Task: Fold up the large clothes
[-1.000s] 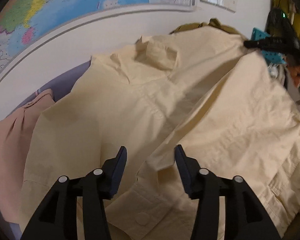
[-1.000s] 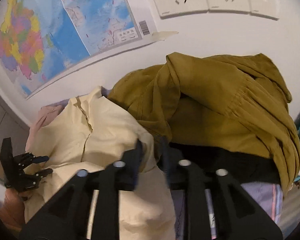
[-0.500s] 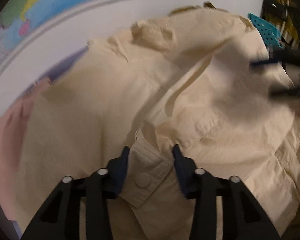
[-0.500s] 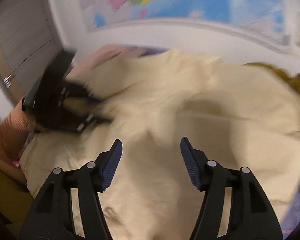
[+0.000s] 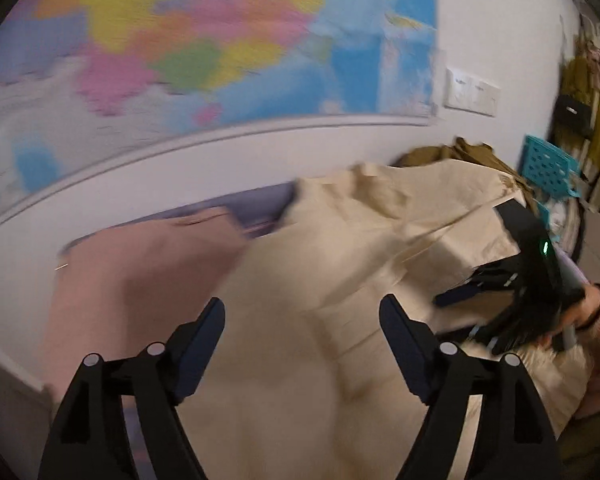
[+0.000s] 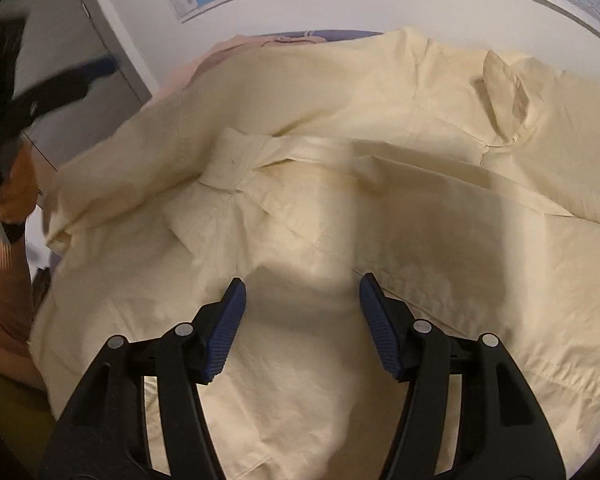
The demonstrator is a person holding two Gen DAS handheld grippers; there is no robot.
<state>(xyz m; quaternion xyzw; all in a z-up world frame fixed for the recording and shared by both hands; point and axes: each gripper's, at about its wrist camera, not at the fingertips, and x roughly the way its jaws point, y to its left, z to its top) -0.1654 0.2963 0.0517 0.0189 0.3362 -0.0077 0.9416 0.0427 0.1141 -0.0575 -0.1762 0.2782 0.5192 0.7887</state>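
Left hand-held gripper [image 5: 302,316] wide open, holding nothing; right hand-held gripper [image 6: 302,300] likewise, hovering over cream shirt [image 6: 340,208]. Shirt spread across view centre, collar [image 6: 504,96] at 1 o'clock, sleeve [image 6: 284,152] folded across front. Early stage judged: body folds left.

Looks like a room in somebody's home: big colourful wall map [image 5: 204,52], white wall sockets [image 5: 472,94], a teal plastic basket [image 5: 548,168], and clothes everywhere (cream shirt [image 6: 340,208], pink garment [image 5: 140,272], olive one [image 5: 460,154] piled behind).
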